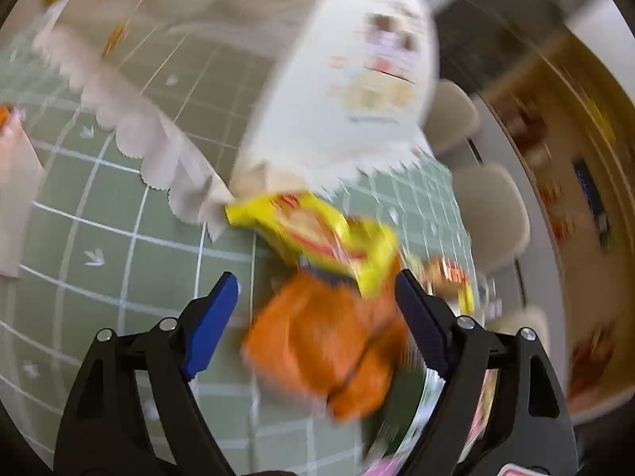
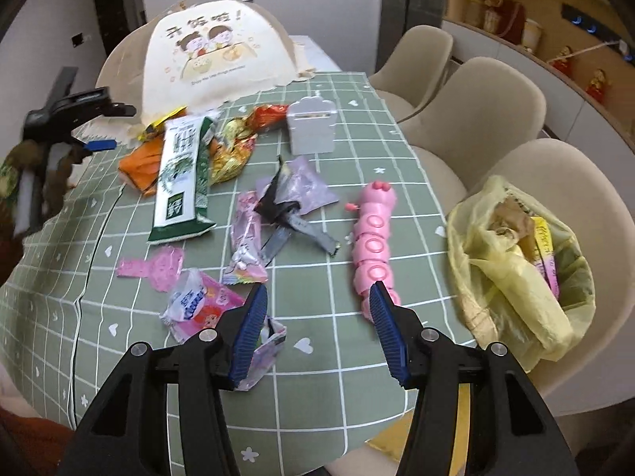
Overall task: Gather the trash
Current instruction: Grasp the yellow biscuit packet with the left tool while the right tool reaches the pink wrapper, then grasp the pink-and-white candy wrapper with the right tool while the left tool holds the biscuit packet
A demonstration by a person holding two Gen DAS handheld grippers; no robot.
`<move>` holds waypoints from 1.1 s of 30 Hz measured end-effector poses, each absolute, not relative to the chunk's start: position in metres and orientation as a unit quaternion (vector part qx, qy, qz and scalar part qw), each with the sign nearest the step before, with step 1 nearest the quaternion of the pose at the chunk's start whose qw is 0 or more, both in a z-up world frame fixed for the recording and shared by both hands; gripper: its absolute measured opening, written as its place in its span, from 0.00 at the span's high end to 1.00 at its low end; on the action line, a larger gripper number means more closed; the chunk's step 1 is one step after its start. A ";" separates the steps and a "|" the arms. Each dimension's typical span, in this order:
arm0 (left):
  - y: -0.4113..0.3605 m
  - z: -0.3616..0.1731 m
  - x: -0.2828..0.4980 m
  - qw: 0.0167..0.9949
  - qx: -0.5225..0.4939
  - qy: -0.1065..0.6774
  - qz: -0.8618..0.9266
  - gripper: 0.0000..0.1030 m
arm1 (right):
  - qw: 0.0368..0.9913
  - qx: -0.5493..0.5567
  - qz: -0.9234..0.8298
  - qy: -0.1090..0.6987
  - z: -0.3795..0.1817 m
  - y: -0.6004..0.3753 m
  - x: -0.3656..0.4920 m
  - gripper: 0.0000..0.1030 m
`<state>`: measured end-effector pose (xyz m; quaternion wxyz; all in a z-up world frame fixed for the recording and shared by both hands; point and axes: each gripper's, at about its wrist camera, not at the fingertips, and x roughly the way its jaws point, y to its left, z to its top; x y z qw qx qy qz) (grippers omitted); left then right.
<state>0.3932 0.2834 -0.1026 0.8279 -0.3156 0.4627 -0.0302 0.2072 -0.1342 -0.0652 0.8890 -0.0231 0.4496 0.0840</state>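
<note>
The left gripper (image 1: 317,301) hangs over the far-left clutter with its jaws apart and nothing pressed between them; straight ahead of its tips, just beyond the gap, lies a crumpled orange wrapper (image 1: 325,349) with a yellow wrapper (image 1: 317,230) behind it, tucked against the scalloped edge of a cream mesh food cover (image 1: 337,79) (that view is badly smeared, so whether a pad already touches the orange foil I cannot tell). From the right wrist the same orange wrapper (image 2: 145,162) sits well apart from the right gripper (image 2: 317,313), whose jaws are also spread and empty above the green checked tablecloth (image 2: 337,396). The yellow trash bag (image 2: 516,261) sits open on a chair at the right edge. So the left hand is plainly the nearer, and its jaws look roughly square to the wrapper.
</note>
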 end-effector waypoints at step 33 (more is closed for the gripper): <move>0.193 -0.077 0.235 0.800 -0.181 0.557 -0.134 0.89 | 0.796 -0.052 0.318 0.513 -0.132 -0.096 0.236 0.51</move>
